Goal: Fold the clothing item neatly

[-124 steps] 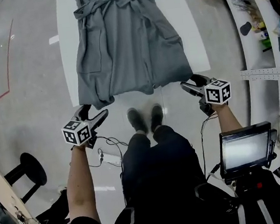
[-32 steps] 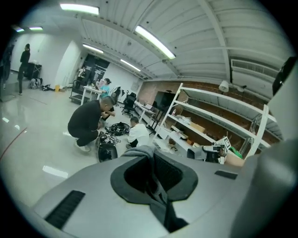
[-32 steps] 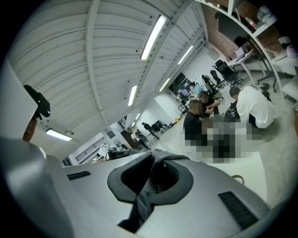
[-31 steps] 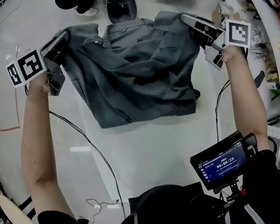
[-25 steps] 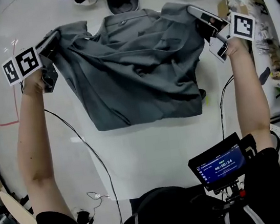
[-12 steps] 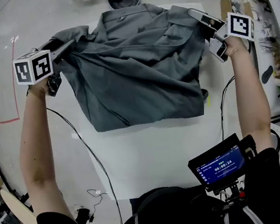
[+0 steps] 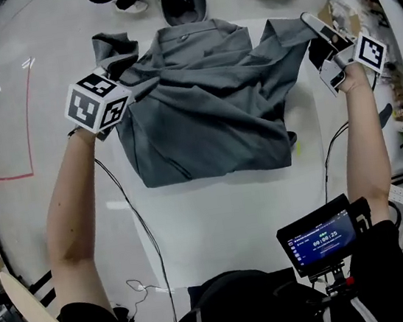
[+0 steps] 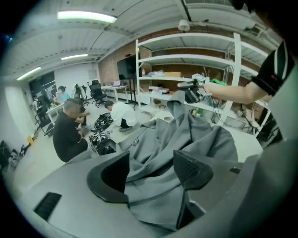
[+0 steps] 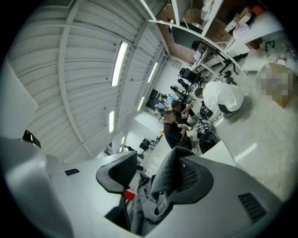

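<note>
Now the grey robe (image 7: 209,111) lies doubled over on the far half of the white surface (image 7: 232,219), with a straight edge toward the person and its upper layer rumpled. The left claw (image 8: 151,173) has just been opening. Its jaws stand apart, with a slack fold of the robe lying between them, pressed by neither pad. The right claw (image 9: 156,173) has likewise been opening and is released (a corner of cloth hangs draped over one pad, the other pad is bare). That corner rises off the surface at the right edge. Beyond the far end, people (image 8: 70,132) crouch on the floor.
</note>
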The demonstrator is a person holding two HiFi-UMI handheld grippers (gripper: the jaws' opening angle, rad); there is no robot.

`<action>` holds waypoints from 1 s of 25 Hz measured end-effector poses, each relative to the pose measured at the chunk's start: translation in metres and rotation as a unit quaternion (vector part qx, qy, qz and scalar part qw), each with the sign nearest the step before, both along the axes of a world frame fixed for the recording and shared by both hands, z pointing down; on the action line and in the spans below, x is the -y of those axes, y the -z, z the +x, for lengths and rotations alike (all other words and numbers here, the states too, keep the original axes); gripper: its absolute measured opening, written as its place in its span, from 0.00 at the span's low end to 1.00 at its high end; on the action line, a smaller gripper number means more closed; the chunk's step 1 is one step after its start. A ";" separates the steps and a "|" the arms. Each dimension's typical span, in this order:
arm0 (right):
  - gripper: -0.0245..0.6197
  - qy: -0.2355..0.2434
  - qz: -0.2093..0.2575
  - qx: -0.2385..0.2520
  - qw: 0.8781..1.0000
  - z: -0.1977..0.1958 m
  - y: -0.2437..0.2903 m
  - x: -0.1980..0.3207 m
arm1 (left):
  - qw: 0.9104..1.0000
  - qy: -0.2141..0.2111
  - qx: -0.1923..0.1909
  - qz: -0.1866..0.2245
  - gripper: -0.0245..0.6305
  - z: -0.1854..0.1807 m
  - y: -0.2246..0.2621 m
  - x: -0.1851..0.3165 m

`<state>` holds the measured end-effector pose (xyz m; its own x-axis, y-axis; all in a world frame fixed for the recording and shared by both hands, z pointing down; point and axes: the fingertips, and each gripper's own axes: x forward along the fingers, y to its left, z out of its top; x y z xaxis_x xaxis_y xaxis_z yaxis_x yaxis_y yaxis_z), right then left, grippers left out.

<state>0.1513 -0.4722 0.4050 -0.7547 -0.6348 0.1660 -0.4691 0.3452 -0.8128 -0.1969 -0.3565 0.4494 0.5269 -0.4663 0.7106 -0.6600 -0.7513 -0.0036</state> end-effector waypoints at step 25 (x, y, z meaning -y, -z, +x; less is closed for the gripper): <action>0.41 -0.081 -0.026 0.120 0.989 0.061 0.009 0.016 | 0.967 -0.161 0.191 -0.047 0.07 0.059 -0.102 0.010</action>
<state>0.2126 -0.4879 0.3955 -0.6660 -0.7454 0.0288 -0.3054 0.2372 -0.9222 -0.1375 -0.3668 0.5511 0.3239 -0.2458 0.9136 -0.3566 -0.9262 -0.1227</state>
